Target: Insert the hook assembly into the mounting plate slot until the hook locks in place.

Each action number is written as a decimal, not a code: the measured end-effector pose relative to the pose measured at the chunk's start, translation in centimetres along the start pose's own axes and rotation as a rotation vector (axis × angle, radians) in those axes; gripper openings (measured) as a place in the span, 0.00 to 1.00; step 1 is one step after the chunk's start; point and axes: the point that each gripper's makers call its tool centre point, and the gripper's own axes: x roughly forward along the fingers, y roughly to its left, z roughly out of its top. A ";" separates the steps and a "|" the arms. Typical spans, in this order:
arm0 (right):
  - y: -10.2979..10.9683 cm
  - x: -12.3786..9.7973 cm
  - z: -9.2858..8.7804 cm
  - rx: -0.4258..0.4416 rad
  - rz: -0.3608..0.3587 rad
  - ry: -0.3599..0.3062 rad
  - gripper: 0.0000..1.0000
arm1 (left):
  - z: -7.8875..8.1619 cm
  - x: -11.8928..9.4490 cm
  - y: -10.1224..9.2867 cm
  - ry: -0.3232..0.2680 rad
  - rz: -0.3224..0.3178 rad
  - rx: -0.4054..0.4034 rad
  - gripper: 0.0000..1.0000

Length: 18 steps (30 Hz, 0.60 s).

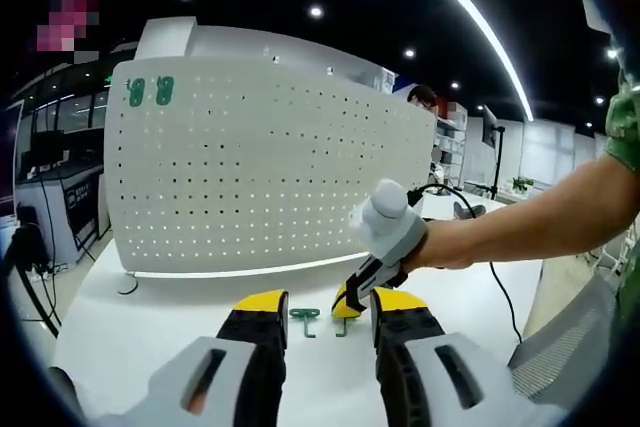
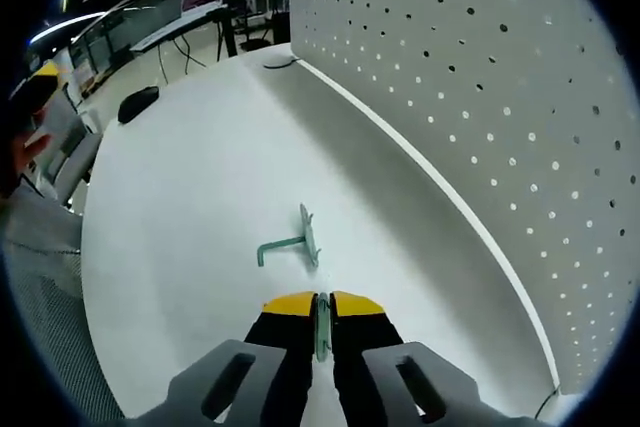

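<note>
right gripper (image 2: pixel 320 309) clamped on green hook (image 2: pixel 321 332), low over table (image 2: pixel 180 247) | left gripper (image 1: pixel 328 317) released, holding nothing | second hook (image 2: pixel 293 240) flat on table near pegboard (image 2: pixel 480 87) | two hooks (image 1: pixel 150 92) mounted at pegboard top corner

no readable text, label, brand or number anywhere, pegboard (image 1: pixel 260 167) beyond the left tool plain and unmarked, two green items (image 1: pixel 150 91) at its top corner too blurred to show any lettering

Left claw (image 1: pixel 325 319) gapes over the table; right claw (image 2: pixel 322 305), arm outstretched, pinches a green hook (image 2: pixel 321 332).
</note>
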 end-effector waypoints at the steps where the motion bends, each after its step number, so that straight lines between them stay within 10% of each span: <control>1: 0.0 0.0 0.0 0.000 0.000 0.000 0.04 | 0.0 0.0 0.0 0.000 0.000 0.000 0.34; 18: -0.2 -0.6 0.0 0.011 -0.004 -0.008 0.00 | 0.0 0.0 -0.2 -0.001 -0.008 0.000 0.33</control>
